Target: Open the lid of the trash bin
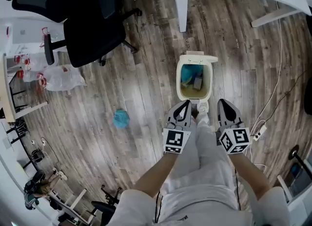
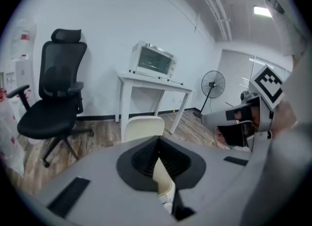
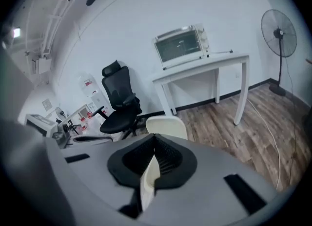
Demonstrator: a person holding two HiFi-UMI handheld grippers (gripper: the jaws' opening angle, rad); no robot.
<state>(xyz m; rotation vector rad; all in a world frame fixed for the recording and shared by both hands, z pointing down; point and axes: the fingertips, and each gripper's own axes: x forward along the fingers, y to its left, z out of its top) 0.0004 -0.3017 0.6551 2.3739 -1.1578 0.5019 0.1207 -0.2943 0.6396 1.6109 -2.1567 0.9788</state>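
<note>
Both the left gripper [image 1: 184,105] and the right gripper [image 1: 223,104] are hovering clenched and empty beside the floor-standing trash bin [image 1: 178,79], whose lid [image 1: 200,54] is already standing open, apparently leaving nothing more to do.

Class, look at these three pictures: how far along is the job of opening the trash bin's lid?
Done: the lid stands raised at the far side of the trash bin, and the blue rubbish inside shows.
In hand: a shoe sits at the bin's front base, possibly on a pedal. The left gripper and right gripper hover at the near rim, jaws together, holding nothing.
Left: nothing of the opening itself.
</note>
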